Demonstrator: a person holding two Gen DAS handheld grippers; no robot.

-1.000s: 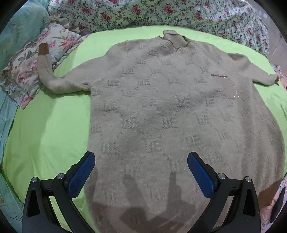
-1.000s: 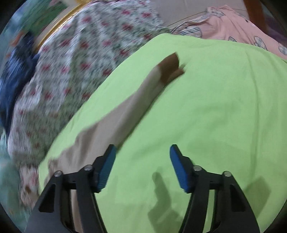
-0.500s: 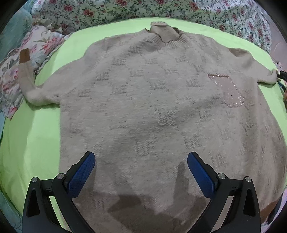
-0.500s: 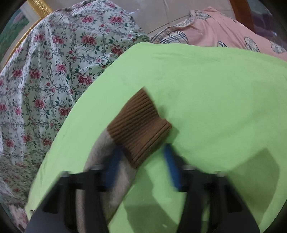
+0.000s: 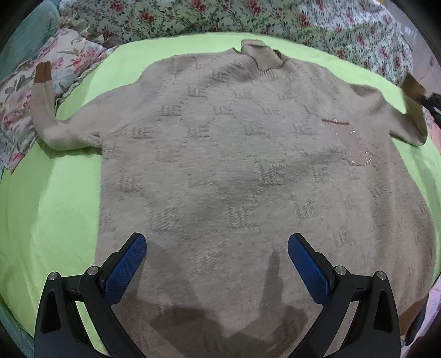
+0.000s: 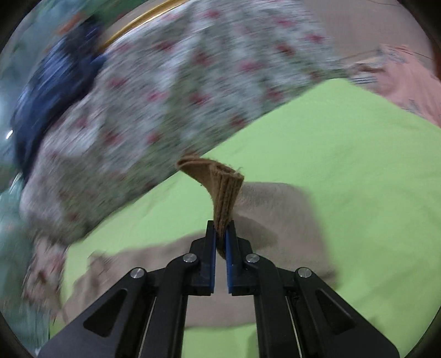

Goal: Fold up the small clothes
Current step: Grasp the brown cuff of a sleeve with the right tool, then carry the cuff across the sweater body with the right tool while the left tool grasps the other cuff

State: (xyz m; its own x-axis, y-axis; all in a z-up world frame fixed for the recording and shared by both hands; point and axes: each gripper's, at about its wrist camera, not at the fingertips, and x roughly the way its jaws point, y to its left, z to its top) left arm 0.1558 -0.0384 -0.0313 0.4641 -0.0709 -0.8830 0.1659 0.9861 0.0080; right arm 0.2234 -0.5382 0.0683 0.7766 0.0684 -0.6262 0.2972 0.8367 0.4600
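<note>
- Green sheet (image 5: 63,192) covers the bed, and on it a beige sweater (image 5: 248,165) lies flat, front up, neck (image 5: 261,59) toward the far side and hem toward the left wrist camera.
- Its body carries a knitted diamond pattern, with a shiny pinkish pocket (image 5: 355,146) on the chest at the right of the left wrist view.
- One sleeve (image 5: 44,115) bends off the sheet at the left of that view, its brown cuff (image 5: 42,72) lying on a flowered pillow (image 5: 19,110).
- The other sleeve (image 6: 275,209) is lifted at its end: its brown cuff (image 6: 220,190) stands up from the sheet, pinched between the closed fingers of the right gripper (image 6: 220,234).
- In the left wrist view that same cuff shows at the far right edge, raised, with dark gripper parts beside it.
- Left gripper (image 5: 216,264) hangs over the lower part of the sweater with its blue pads (image 5: 125,268) spread wide and nothing between them; whether it touches the knit is hard to tell from here.
- A flowered quilt (image 5: 317,24) lies bunched along the far edge of the sheet.
- Right wrist view is badly blurred; beyond the quilt there is a dark blue shape (image 6: 49,91), and pink fabric (image 6: 408,88) lies at the right edge.
</note>
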